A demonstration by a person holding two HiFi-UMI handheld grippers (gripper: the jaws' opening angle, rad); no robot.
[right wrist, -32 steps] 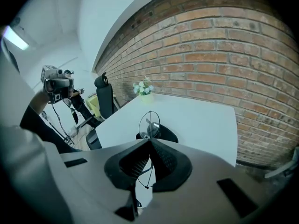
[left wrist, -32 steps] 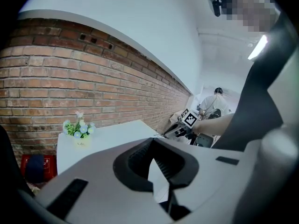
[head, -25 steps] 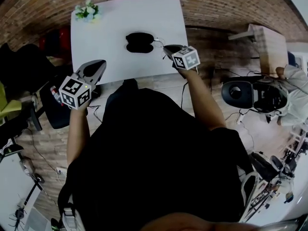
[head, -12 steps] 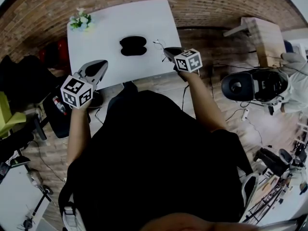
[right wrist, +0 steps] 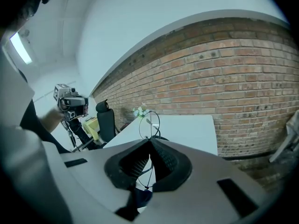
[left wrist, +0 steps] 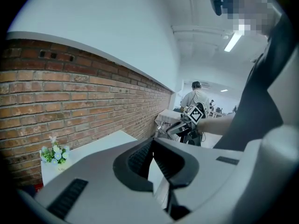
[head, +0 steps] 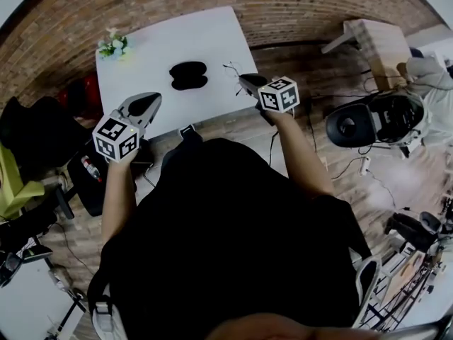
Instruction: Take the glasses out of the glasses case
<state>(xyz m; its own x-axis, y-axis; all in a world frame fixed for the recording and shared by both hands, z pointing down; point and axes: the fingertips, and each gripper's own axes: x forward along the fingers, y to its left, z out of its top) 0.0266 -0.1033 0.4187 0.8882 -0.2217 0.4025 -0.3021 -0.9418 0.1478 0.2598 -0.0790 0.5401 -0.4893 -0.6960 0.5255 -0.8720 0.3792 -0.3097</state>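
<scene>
Over the table's (head: 212,41) edge, the glasses (right wrist: 149,122) are pinched in the right gripper's (right wrist: 150,140) closed jaws, clear of the case (head: 187,75); they are best set down gently, the left gripper (left wrist: 152,143) being closed on nothing.

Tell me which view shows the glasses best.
The right gripper view: the glasses stand clear, clamped in the right gripper. The head view shows only thin wire at that gripper's tip; the left gripper view, nothing recognisable.

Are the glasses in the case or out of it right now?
Out. The right gripper holds the wire-framed glasses, apart from the black case lying on the white table.
</scene>
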